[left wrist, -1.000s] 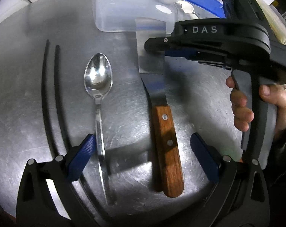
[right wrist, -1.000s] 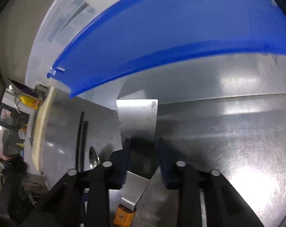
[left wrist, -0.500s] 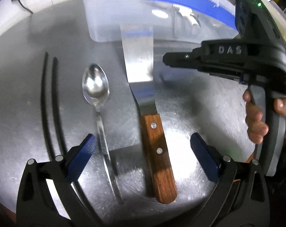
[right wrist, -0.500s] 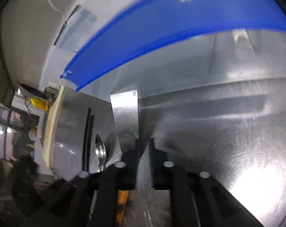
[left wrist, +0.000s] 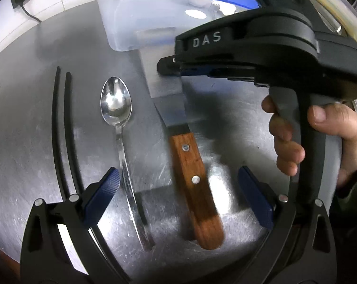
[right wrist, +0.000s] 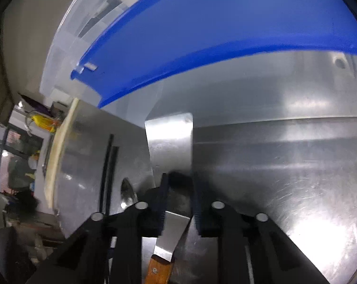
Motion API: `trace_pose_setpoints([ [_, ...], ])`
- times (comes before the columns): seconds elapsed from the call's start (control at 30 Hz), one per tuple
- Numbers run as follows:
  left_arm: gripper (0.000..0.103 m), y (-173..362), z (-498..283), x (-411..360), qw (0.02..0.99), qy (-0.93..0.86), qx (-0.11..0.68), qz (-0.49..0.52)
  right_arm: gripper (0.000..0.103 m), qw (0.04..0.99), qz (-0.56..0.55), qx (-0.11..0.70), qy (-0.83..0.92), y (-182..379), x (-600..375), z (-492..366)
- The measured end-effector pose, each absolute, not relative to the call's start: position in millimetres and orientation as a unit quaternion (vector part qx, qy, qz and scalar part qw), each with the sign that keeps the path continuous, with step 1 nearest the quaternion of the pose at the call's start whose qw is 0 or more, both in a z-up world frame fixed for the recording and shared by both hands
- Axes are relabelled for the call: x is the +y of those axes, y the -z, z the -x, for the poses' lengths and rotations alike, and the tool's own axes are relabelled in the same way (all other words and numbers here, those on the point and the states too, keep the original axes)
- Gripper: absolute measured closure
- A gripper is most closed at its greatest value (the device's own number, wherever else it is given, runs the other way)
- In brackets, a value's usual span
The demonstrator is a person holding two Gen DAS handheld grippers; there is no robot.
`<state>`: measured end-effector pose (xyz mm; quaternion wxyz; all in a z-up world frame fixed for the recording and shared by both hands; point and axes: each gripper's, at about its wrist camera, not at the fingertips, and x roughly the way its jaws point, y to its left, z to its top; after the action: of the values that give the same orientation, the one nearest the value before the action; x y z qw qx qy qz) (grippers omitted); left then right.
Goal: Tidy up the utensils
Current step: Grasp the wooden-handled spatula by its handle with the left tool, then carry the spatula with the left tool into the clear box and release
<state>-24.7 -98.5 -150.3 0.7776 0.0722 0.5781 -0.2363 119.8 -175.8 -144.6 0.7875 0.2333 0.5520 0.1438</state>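
A wooden-handled spatula (left wrist: 195,177) lies on the steel table, blade toward a clear bin (left wrist: 140,19) with a blue lid. A steel spoon (left wrist: 115,104) lies to its left, and two black chopsticks (left wrist: 60,127) lie farther left. My left gripper (left wrist: 178,196) is open, its pads either side of the spoon handle and the spatula handle. My right gripper (right wrist: 178,196) is partly open, straddling the spatula blade (right wrist: 171,146), low over it. In the left wrist view the right gripper (left wrist: 171,67) comes in from the right over the blade.
The clear bin (right wrist: 202,47) fills the back of the right wrist view, its blue lid tilted open. The steel table (right wrist: 285,165) stretches to the right. A pale board edge (right wrist: 60,146) runs along the far left.
The right gripper was open a second ago, shut half a second ago, and now stands partly open again over the spatula blade. The left gripper stayed open and rose or drew back slightly.
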Motion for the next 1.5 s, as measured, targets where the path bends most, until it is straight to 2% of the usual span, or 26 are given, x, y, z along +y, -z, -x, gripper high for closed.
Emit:
trace_pose_setpoints([
  [0.07, 0.007, 153, 25, -98, 0.778, 0.236, 0.578, -0.07, 0.095, 0.786, -0.241, 0.549, -0.151, 141, -179, -114],
  [0.23, 0.007, 156, 25, -109, 0.774, 0.241, 0.581, -0.07, 0.101, 0.791, -0.251, 0.537, -0.151, 130, -194, -100],
  [0.53, 0.007, 159, 32, -138, 0.765, 0.264, 0.581, -0.089, 0.102, 0.79, -0.259, 0.547, -0.1, 119, -226, -73],
  [0.57, 0.01, 165, 29, -141, 0.761, 0.267, 0.584, -0.094, 0.102, 0.792, -0.258, 0.546, -0.096, 118, -228, -70],
  [0.6, 0.015, 168, 31, -147, 0.755, 0.273, 0.587, -0.103, 0.102, 0.795, -0.255, 0.543, -0.089, 116, -231, -66],
  [0.63, 0.028, 171, 33, -152, 0.751, 0.276, 0.589, -0.112, 0.102, 0.798, -0.251, 0.54, -0.087, 113, -232, -64],
  [0.7, 0.038, 171, 39, -165, 0.754, 0.277, 0.578, -0.144, 0.102, 0.805, -0.242, 0.535, -0.078, 109, -233, -61],
  [0.8, 0.067, 169, 47, -181, 0.753, 0.288, 0.567, -0.17, 0.102, 0.81, -0.24, 0.53, -0.075, 105, -234, -58],
  [0.83, 0.079, 168, 52, -187, 0.75, 0.292, 0.564, -0.183, 0.101, 0.81, -0.243, 0.528, -0.077, 103, -236, -57],
  [1.13, 0.082, 144, 83, -216, 0.766, 0.317, 0.517, -0.214, 0.101, 0.832, -0.236, 0.493, -0.089, 69, -241, -36],
  [1.33, 0.082, 69, 77, -224, 0.816, 0.336, 0.434, -0.183, 0.1, 0.885, -0.215, 0.401, -0.095, -11, -247, -41],
  [1.5, 0.082, 4, 14, -244, 0.848, 0.351, 0.363, -0.162, 0.101, 0.933, -0.139, 0.323, -0.079, -89, -257, -88],
])
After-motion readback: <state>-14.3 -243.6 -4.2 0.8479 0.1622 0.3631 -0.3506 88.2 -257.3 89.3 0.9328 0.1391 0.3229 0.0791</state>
